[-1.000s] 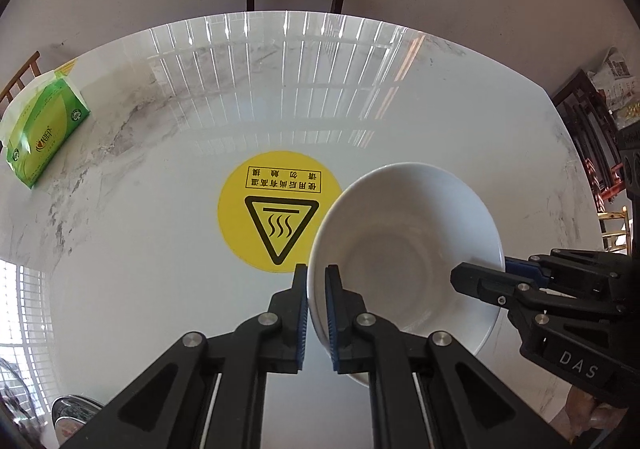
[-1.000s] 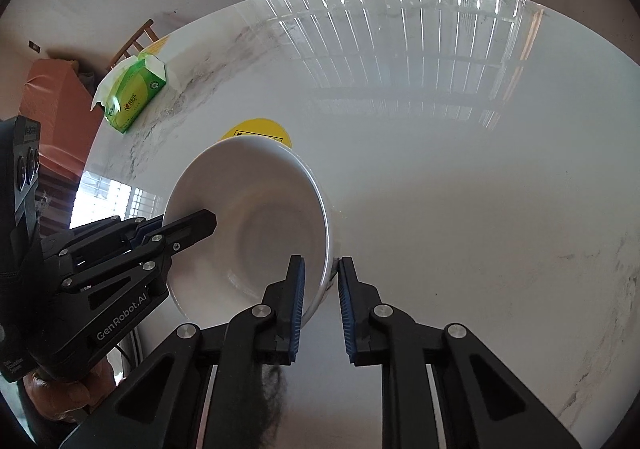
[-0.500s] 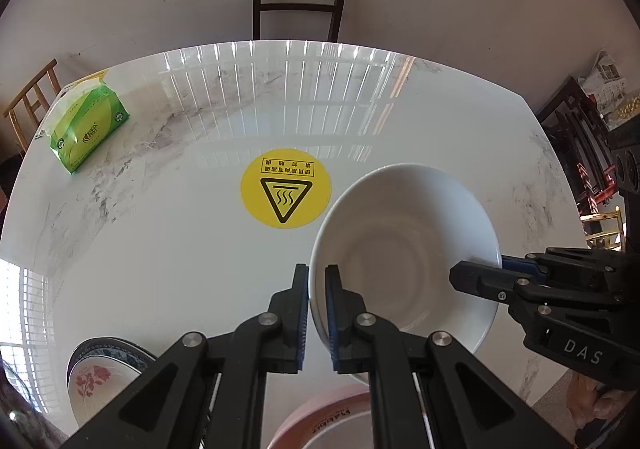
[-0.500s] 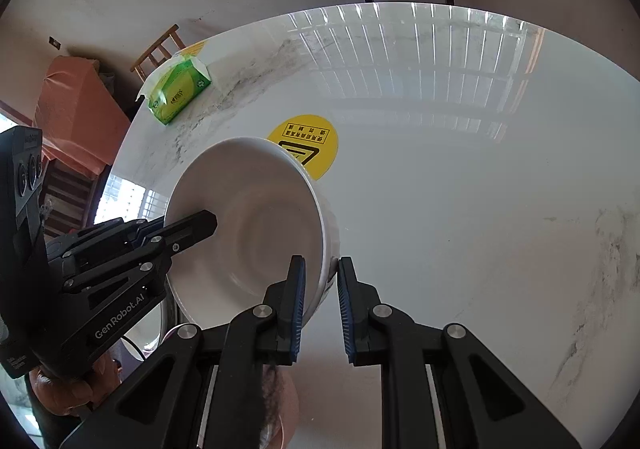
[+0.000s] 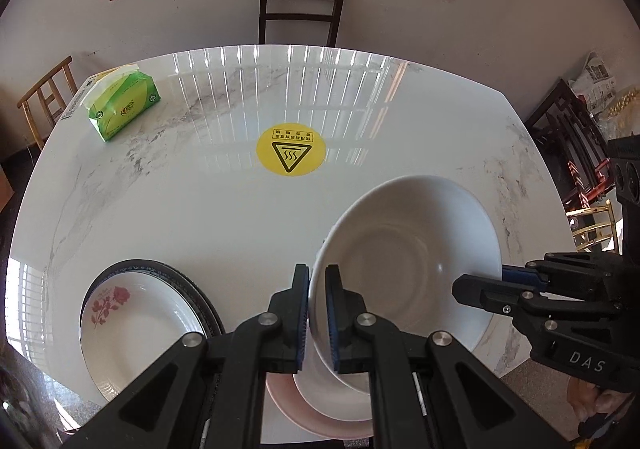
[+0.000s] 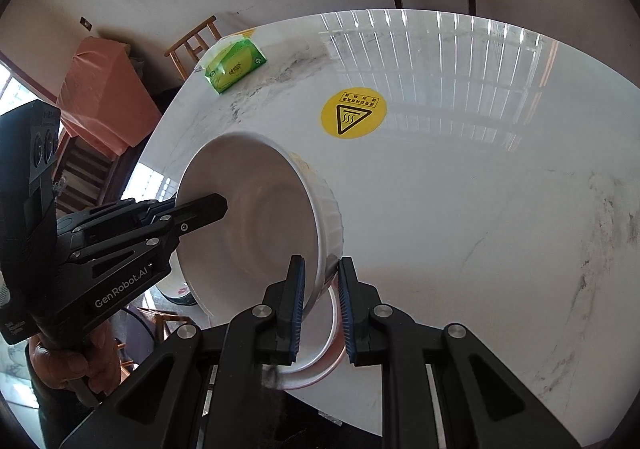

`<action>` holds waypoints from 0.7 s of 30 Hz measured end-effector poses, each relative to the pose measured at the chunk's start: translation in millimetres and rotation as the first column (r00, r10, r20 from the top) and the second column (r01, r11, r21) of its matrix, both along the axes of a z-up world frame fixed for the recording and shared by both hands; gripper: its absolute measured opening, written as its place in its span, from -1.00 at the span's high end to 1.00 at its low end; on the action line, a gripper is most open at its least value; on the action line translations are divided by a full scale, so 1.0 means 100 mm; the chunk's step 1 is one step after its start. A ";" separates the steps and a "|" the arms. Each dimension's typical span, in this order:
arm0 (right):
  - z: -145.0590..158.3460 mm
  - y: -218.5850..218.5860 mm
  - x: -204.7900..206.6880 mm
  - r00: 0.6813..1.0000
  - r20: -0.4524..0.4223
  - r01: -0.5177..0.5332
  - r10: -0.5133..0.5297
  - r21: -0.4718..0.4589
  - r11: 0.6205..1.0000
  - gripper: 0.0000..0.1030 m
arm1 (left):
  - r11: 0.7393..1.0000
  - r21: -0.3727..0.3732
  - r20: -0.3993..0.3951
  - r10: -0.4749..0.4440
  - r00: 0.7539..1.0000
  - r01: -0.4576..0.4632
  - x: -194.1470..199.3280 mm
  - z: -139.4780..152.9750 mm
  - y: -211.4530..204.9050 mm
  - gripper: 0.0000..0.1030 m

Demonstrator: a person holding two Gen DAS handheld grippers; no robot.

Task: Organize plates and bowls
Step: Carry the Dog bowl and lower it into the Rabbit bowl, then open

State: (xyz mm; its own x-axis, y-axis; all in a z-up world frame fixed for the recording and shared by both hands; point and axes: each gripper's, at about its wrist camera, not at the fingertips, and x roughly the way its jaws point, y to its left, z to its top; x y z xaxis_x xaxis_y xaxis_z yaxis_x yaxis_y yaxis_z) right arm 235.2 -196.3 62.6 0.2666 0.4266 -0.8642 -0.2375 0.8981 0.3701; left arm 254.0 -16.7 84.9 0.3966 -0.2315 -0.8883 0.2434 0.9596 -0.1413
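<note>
The white bowl (image 5: 408, 261) hangs tilted in the air above the near edge of the marble table (image 5: 200, 201), held from two sides. The left gripper (image 5: 317, 313) pinches the bowl's left rim between its blue-padded fingers, one pad inside the wall and one outside. The right gripper (image 6: 321, 305) clamps the opposite rim the same way; the bowl's ribbed outer wall shows just above its pads. Directly under the bowl, at the near edge, sits a smaller white dish on a pink plate (image 5: 320, 415), though the grippers hide much of that stack. Toward the near-left corner lies a rose-patterned plate (image 5: 132, 333) on a dark-rimmed plate (image 5: 200, 293).

On the right gripper's body, seen from the left wrist, the letters "DAS" are legible; the left gripper's body reads "GenRobot.AI". At the table's middle is a round yellow heat-warning sticker (image 5: 291, 149) with Chinese characters too small to read. A green tissue pack (image 5: 122, 107) rests at the far-left corner.
</note>
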 end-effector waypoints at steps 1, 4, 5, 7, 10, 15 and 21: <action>-0.01 0.02 -0.04 1.000 -0.001 -0.005 0.005 -0.003 1.000 0.67 | 1.000 -0.001 -0.003 -0.001 1.000 0.001 -0.05 -0.01 0.02 0.84; -0.06 0.06 -0.15 1.000 -0.018 -0.008 0.008 0.001 1.000 0.67 | 1.000 0.003 -0.011 -0.004 1.000 0.004 -0.20 -0.05 0.04 0.84; -0.07 0.07 -0.18 1.000 -0.019 -0.010 0.010 -0.001 1.000 0.67 | 1.000 0.005 -0.015 -0.006 1.000 0.006 -0.24 -0.07 0.04 0.84; -0.09 0.08 -0.24 1.000 -0.022 -0.009 0.009 -0.002 1.000 0.67 | 1.000 0.005 -0.025 -0.006 1.000 0.006 -0.31 -0.10 0.04 0.84; -0.12 0.09 -0.30 1.000 -0.026 -0.009 0.009 -0.006 1.000 0.67 | 1.000 0.008 -0.033 -0.007 0.999 0.008 -0.38 -0.15 0.05 0.84; -0.17 0.12 -0.37 0.999 -0.036 -0.014 0.013 -0.022 1.000 0.67 | 1.000 0.008 -0.052 -0.009 0.999 0.010 -0.47 -0.22 0.07 0.84; -0.24 0.12 -0.40 0.999 -0.054 -0.010 0.009 -0.026 1.000 0.67 | 1.000 0.013 -0.072 -0.011 0.997 0.012 -0.52 -0.32 0.08 0.84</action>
